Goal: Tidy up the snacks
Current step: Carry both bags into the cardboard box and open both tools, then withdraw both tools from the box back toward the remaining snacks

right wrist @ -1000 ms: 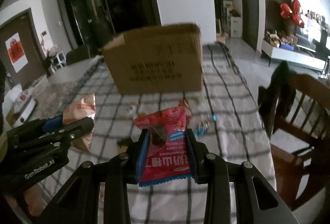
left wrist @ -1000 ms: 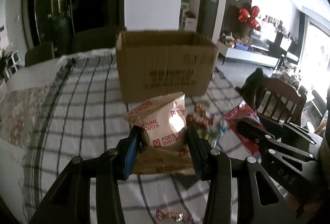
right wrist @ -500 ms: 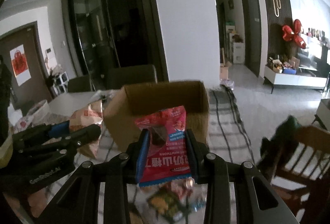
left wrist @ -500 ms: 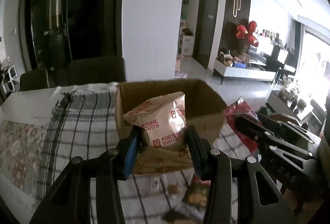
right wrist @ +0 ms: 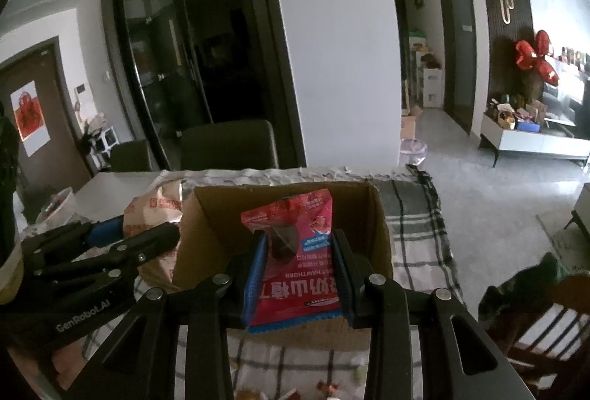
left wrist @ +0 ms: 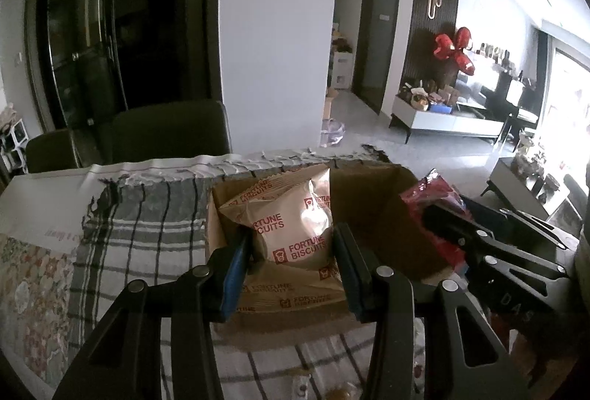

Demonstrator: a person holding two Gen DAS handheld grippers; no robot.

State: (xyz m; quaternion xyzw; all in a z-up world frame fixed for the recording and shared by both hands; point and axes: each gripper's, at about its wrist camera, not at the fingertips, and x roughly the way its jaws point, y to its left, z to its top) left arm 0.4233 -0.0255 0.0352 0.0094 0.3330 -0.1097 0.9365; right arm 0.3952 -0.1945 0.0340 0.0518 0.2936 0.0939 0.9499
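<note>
Your left gripper (left wrist: 291, 252) clamps the biscuit packet (left wrist: 291, 226) and your right gripper (right wrist: 298, 271) the red snack packet (right wrist: 295, 252), both held above the open box (right wrist: 376, 226) at the bench's far edge, ready for dropping in.

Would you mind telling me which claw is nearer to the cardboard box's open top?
Right. The right claw holds its red packet centred over the cardboard box; the left claw holds its biscuit packet at the left edge.
</note>
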